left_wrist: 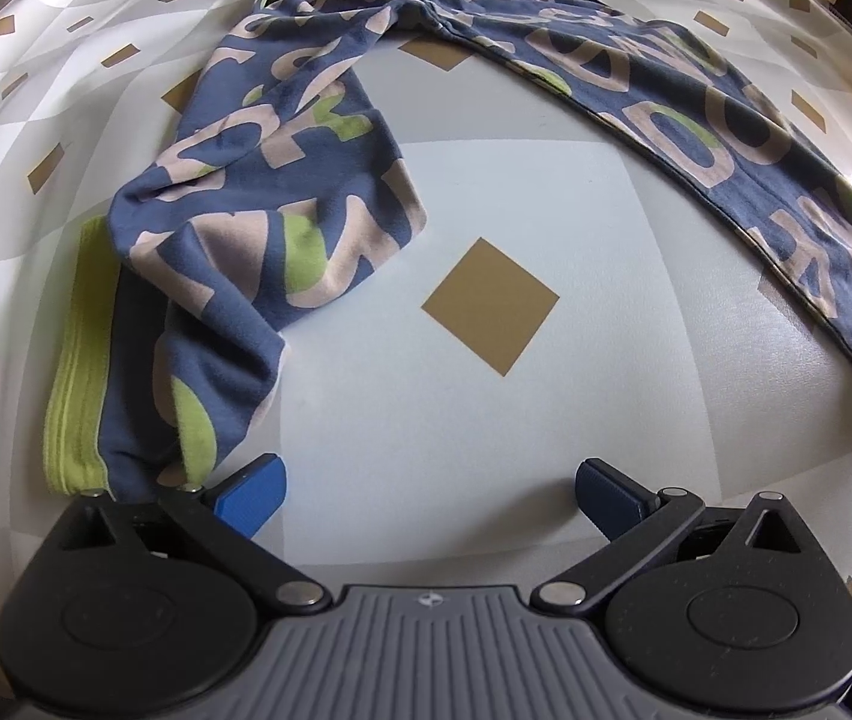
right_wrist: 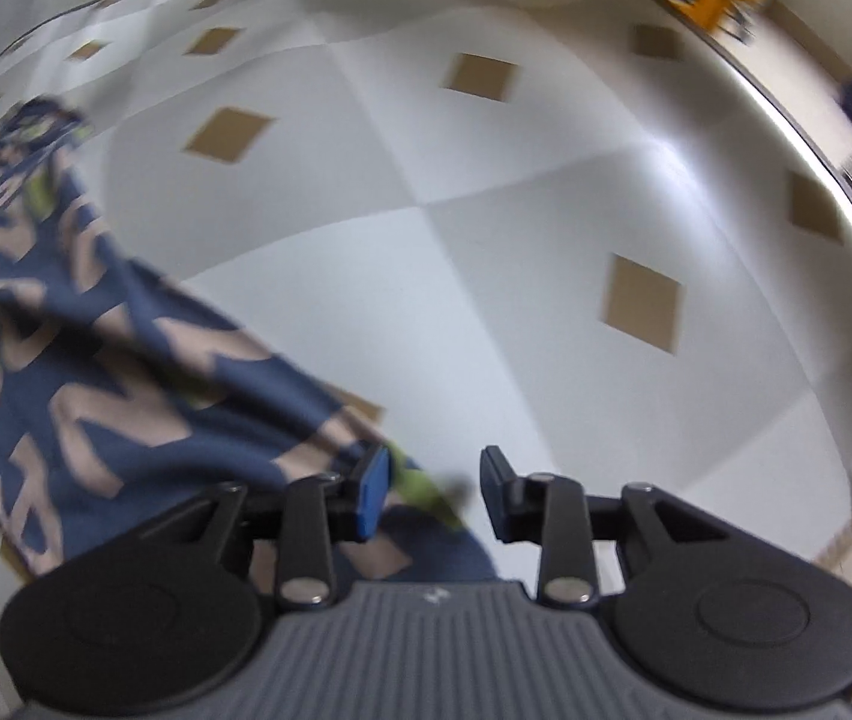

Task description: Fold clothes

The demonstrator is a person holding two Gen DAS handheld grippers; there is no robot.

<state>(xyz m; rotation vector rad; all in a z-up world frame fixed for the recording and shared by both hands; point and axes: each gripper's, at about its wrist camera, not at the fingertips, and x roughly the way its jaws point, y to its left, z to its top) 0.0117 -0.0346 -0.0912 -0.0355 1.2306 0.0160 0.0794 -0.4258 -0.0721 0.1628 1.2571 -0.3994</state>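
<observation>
While the pants (left_wrist: 318, 138) are lying spread across the upper frame, legs apart and left cuff crumpled, we are holding the left gripper (left_wrist: 429, 495) wide open and the right gripper (right_wrist: 435, 489) parted over fabric; folding is remaining.

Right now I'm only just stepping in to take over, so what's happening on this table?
A person with a handheld gripper in each hand is folding navy pants with tan letters and lime green cuffs, spread on the grey-and-white checked tablecloth. The left gripper hangs wide open just beside one crumpled leg's lime cuff, gripping nothing. The right gripper is open over the other leg's end; that view is blurred. No fold looks finished yet.
</observation>
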